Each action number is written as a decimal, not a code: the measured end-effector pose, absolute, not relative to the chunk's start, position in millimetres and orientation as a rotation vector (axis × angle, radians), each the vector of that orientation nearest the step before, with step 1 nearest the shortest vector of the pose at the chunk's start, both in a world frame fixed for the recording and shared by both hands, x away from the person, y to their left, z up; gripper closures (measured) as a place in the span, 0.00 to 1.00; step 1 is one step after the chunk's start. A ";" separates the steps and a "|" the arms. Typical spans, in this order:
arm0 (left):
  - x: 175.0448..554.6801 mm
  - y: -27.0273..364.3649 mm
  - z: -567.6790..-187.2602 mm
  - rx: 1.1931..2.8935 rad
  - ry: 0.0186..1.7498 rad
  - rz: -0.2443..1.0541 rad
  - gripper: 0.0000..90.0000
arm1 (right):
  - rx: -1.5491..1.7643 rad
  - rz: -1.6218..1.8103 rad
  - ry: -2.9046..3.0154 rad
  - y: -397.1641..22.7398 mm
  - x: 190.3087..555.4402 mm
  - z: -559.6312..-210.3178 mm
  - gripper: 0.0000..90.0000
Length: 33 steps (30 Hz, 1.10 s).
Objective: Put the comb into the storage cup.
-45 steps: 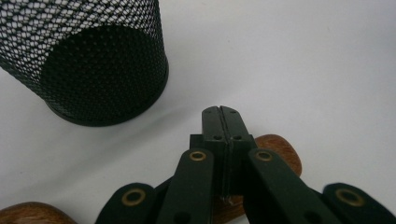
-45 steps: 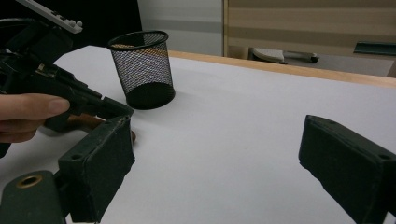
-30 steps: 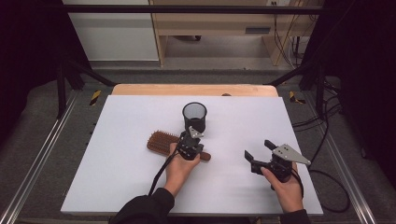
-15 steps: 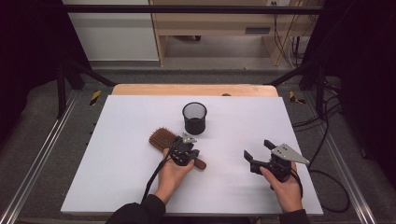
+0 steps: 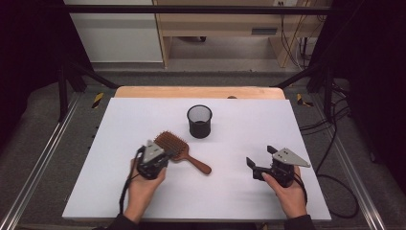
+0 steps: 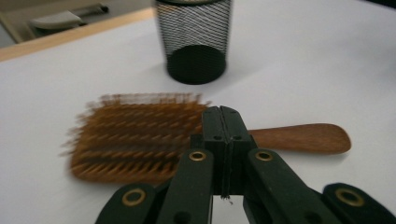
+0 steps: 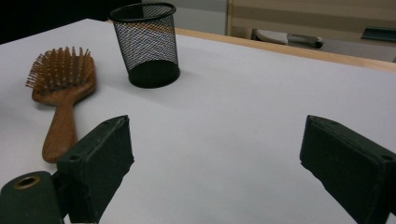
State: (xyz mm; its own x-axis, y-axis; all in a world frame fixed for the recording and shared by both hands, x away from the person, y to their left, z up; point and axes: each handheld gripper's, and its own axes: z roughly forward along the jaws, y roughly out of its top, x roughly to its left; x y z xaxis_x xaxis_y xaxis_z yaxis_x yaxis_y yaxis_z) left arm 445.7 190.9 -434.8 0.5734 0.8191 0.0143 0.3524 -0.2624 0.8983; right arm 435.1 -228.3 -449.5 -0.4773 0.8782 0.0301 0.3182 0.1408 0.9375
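Left gripper sits w/ jaws clenched together, nothing between them, right at the near edge of the wooden hairbrush. Brush lies flat on the white table, bristles up, handle pointing toward the table's right, just in front of the black mesh cup. Looks rigid and light; smooth wood handle could slip or pivot if pinched at the tip. Best bet prob. the handle near the neck, away from the springy bristles. Over at the right, right gripper is spread wide, empty, well apart from the brush.
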 end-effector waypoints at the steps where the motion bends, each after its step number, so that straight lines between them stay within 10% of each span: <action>1: 440.4 203.5 -434.5 1.802 0.945 0.634 1.00 | 1.156 1.345 1.858 -227.8 435.4 -449.1 0.11; 6: 422.9 248.8 -433.0 1.738 0.964 0.737 0.95 | 1.187 1.367 1.853 -221.7 438.1 -448.0 0.11; 18: 391.5 305.0 -435.9 1.540 1.116 0.796 0.20 | 1.167 1.370 1.831 -212.1 427.7 -437.4 0.06; 33: 403.0 317.8 -439.8 1.501 1.143 0.816 0.06 | 1.039 1.276 2.124 -155.3 452.8 -420.2 0.12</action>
State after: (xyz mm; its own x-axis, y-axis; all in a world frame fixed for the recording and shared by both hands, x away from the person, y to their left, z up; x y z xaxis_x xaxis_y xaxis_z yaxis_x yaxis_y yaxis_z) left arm 403.0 317.8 -439.8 0.3156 0.9466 -0.0667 0.2439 -0.0130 0.9697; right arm 452.8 -155.3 -420.2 -0.6146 0.7888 0.0014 0.3714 0.2879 0.8827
